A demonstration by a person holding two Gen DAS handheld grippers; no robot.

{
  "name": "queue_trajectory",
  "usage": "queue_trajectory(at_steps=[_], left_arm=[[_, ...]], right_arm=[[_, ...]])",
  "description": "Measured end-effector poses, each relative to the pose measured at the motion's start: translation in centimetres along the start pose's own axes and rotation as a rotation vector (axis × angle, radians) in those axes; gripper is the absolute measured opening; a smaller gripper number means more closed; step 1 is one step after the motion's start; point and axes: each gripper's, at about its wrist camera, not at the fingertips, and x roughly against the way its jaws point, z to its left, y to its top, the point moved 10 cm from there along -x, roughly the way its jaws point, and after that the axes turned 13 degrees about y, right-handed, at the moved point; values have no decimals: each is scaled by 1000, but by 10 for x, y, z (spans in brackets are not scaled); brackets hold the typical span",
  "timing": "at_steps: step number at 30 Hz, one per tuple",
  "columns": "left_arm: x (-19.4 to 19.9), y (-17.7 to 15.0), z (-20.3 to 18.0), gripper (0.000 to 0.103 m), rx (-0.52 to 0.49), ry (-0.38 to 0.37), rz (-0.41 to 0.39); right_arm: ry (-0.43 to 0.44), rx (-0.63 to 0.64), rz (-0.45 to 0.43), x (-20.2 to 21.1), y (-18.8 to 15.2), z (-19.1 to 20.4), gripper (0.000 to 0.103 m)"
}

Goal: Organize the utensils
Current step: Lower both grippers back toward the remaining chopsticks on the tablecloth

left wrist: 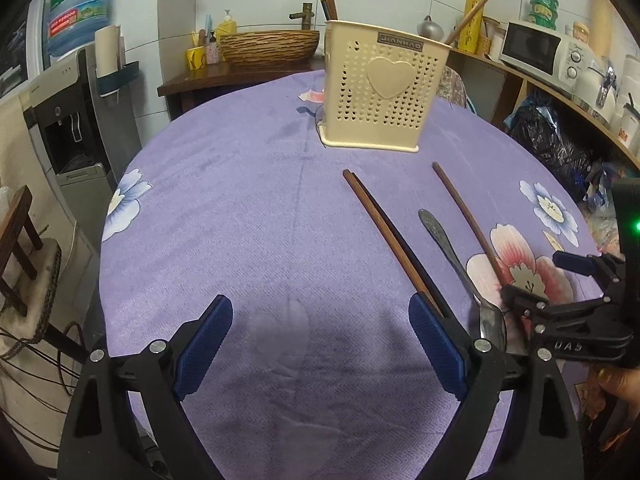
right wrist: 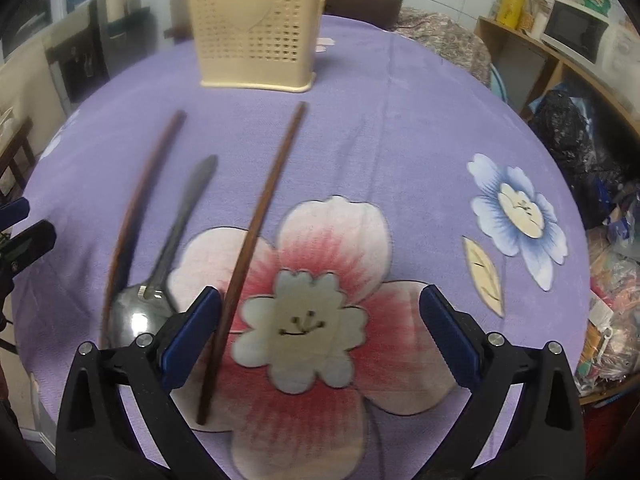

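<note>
A cream perforated utensil holder point(left wrist: 376, 88) point(right wrist: 256, 24) stands upright at the far side of the purple flowered tablecloth point(left wrist: 240, 208), with some chopsticks and a ladle in it. In front of it lie a pair of dark chopsticks point(left wrist: 384, 232) point(right wrist: 136, 208), a metal spoon point(left wrist: 452, 256) point(right wrist: 180, 232) and a single brown chopstick point(left wrist: 468, 220) point(right wrist: 260, 216). My left gripper point(left wrist: 320, 320) is open over bare cloth, its right finger beside the pair's near ends. My right gripper point(right wrist: 320, 312) point(left wrist: 540, 280) is open low over the pink flower. The single chopstick lies between its fingers, close to the left one.
A water dispenser point(left wrist: 76, 128) and a wooden chair point(left wrist: 20, 240) stand left of the table. A woven basket point(left wrist: 268, 46) sits on a dark cabinet behind. To the right, a shelf holds a microwave point(left wrist: 536, 50), with dark bags point(right wrist: 572, 140) below. The table's edge curves on both sides.
</note>
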Motion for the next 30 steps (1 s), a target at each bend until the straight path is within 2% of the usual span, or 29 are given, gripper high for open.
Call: queue_trajectory(at_steps=[5,11,18,24,27,30], left_arm=[[-4,-2,-14,89,-18,-22,25],[-12,-1,-36,89,-54,-38,40],[-21,-7,-47,86,-114,27,58],[-25,-7,-47,87,-99,-6,99],[-34,-1,-53,87,-144,26,94],[-36,2,-48,85,-134,25,98]], right_arm=[[1,-80,0,4,-5,-29,97],[20,-75,-6,2,-5,-27,97],[37,-96,-13,2,-8,-30,97],[40,-99,-15,2,-8,-32,97],[42,-103,-18,1,-7,-32,97],[47,-100,-18,1,-7,-32,97]])
